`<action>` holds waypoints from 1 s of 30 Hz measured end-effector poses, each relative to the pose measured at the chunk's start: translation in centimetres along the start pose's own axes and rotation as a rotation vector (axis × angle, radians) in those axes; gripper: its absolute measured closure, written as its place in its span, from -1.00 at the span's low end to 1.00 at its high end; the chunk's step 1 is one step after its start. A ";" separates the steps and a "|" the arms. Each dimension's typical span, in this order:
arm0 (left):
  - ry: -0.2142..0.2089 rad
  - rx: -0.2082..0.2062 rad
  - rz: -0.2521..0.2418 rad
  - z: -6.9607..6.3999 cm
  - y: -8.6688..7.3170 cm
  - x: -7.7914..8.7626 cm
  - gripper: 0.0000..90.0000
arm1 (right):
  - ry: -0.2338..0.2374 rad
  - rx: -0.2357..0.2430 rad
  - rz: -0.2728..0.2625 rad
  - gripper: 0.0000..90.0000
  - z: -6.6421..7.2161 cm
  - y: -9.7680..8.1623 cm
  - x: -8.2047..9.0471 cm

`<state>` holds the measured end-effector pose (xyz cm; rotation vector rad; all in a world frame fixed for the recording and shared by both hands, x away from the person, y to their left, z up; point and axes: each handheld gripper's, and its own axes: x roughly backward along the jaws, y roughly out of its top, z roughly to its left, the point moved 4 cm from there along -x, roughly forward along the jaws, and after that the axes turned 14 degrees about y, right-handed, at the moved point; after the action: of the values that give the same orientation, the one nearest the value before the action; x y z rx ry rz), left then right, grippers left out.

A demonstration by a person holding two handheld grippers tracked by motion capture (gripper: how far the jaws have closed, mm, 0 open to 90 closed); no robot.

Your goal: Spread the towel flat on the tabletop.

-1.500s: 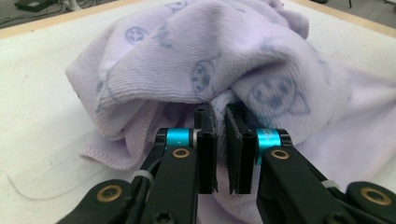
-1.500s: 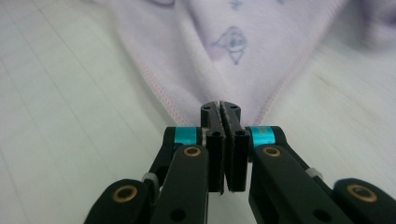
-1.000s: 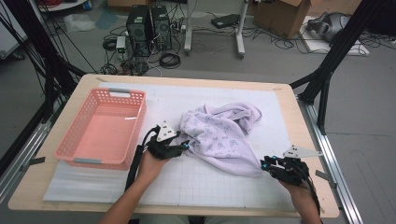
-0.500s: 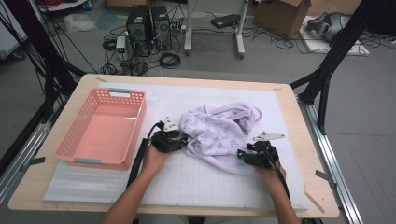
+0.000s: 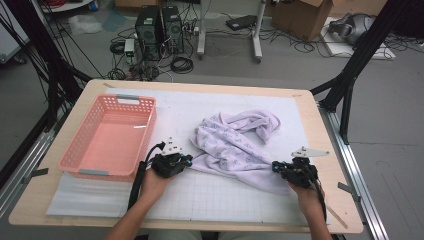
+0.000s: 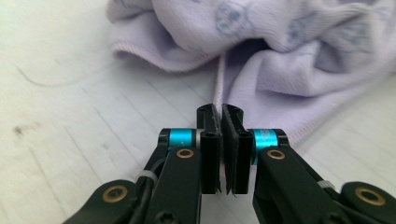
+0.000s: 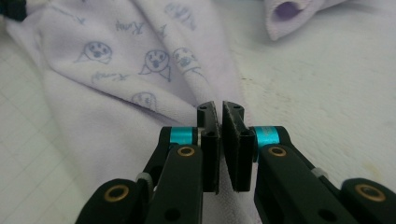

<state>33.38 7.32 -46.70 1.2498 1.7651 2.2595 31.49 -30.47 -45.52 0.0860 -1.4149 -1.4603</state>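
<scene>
Both hands have shifted since a second ago: the right gripper (image 5: 289, 169) came in from the table's right edge to the cloth's near right corner, and the left gripper (image 5: 176, 162) settled at its near left edge, both sets of jaws closing as they went. Largest on the wooden table (image 5: 320, 130) is the white mat (image 5: 175, 107), then the empty pink basket (image 5: 95, 165) at the left, then the lilac towel (image 5: 235, 145), crumpled mid-mat just right of the basket. In the left gripper view the jaws are clenched on the towel's hem (image 6: 218, 84); in the right gripper view they pinch a fold of the printed fabric (image 7: 154, 60). I'd judge the towel light, limp and unbreakable; held by two hemmed corners it should hang and spread, whereas mid-fabric pinches would only bunch it.
</scene>
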 end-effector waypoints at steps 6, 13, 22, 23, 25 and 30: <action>-0.045 -0.055 -0.006 -1.5 -0.4 1.7 0.90 | -0.017 0.015 0.040 0.89 0.8 -1.4 2.1; -0.066 -0.041 -0.045 -1.3 -0.5 1.9 0.40 | 0.001 0.011 0.038 0.71 1.0 -2.6 3.5; -0.044 0.020 -0.092 -0.1 -0.2 1.3 0.03 | 0.009 0.096 -0.058 0.51 1.3 2.5 0.0; -0.047 0.029 -0.095 0.0 -0.2 1.3 0.03 | 0.008 0.108 -0.051 0.51 1.2 3.2 -0.9; -0.040 0.024 -0.093 0.1 -0.3 1.2 0.03 | 0.009 0.125 -0.025 0.51 1.1 4.7 -2.9; -0.041 0.025 -0.096 0.1 -0.3 0.9 0.05 | 0.024 0.151 0.016 0.49 1.1 7.9 -7.8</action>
<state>32.67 7.93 -46.44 1.1798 1.8032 2.1516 38.95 -22.37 -43.70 0.1867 -1.5016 -1.3338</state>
